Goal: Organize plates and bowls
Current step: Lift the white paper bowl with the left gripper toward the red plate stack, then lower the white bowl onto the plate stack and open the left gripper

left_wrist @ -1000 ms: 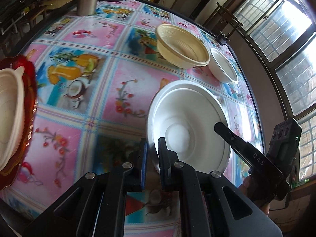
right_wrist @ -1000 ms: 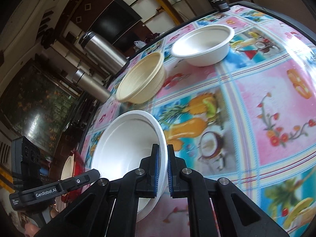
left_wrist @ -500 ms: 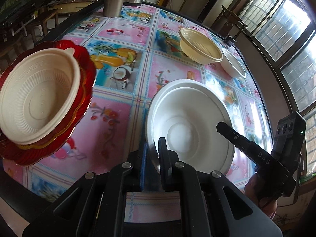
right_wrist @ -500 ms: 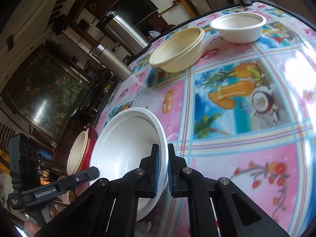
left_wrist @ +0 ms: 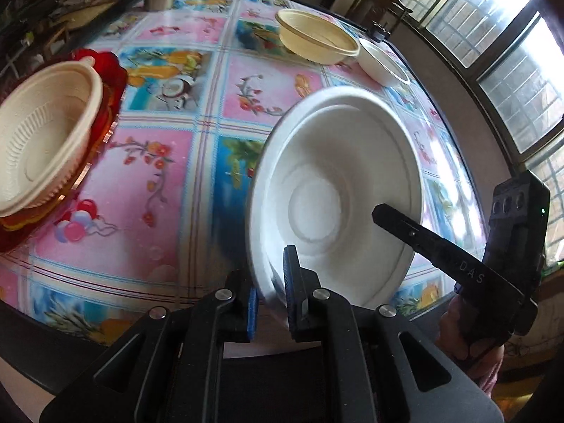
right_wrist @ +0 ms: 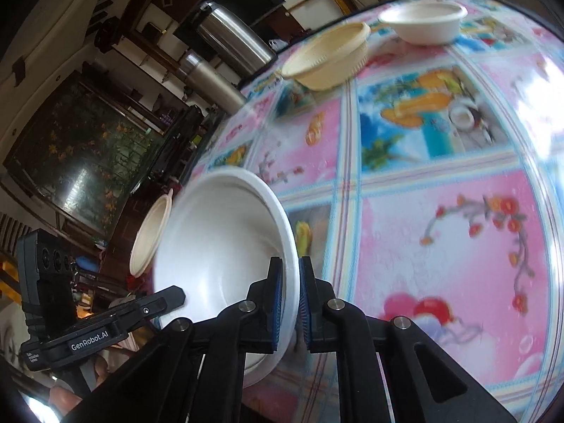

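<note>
A large white bowl (left_wrist: 338, 176) is held in the air, tilted, above the table's near edge. My left gripper (left_wrist: 270, 303) is shut on its near rim. My right gripper (right_wrist: 289, 299) is shut on the opposite rim of the same bowl (right_wrist: 218, 246). The right gripper also shows at the right of the left wrist view (left_wrist: 379, 211). A cream ribbed bowl (left_wrist: 38, 134) sits on a stack of red plates (left_wrist: 109, 84) at the table's left. Another cream bowl (left_wrist: 313, 40) and a small white bowl (left_wrist: 382, 63) stand at the far side.
The round table (left_wrist: 169, 183) has a pink and blue picture cloth. Two steel flasks (right_wrist: 232, 38) stand at its far edge. Windows run along the right wall. The table's near edge lies just below the grippers.
Both grippers have lifted the white bowl off the table, tilted it, and carried it back toward the near edge. The red plate stack with the cream bowl now looks closer on the left.
</note>
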{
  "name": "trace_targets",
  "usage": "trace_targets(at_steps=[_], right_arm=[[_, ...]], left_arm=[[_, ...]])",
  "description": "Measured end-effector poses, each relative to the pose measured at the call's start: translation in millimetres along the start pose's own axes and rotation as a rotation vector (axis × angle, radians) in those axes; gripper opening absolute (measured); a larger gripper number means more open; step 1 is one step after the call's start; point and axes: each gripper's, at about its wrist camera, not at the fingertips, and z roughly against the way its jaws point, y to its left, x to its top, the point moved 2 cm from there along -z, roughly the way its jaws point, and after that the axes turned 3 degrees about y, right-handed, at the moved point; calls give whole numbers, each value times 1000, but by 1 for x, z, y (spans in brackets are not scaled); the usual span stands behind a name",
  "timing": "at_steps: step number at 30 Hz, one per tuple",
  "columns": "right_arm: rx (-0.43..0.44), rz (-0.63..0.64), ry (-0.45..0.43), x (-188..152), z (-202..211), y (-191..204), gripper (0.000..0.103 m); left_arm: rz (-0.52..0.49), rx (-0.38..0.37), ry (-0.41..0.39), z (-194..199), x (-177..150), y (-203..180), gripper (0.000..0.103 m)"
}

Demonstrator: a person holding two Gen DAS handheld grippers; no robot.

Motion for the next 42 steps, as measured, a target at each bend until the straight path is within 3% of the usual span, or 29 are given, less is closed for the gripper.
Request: trace_targets(at_steps=[4,11,22,27,32,42], right_arm=[[-50,29,-66,-3,18,3,8],[-33,72,-101,17,32,37,8],[79,188,-9,58,-24,143,7],[105,253,45,62,-69,196,7],[97,280,99,53,-112,223,7],[37,294,147,47,-149,219,7]], left_arm=[[-6,-39,-30,13,5,2,11],[19,-33,-133,57,18,24,11],[176,104,-267,125,27,116,11],[250,160,-258,126,20,156,11],[298,187,-219,114,16,182,11],[312,192,-186,105,21,192,14]])
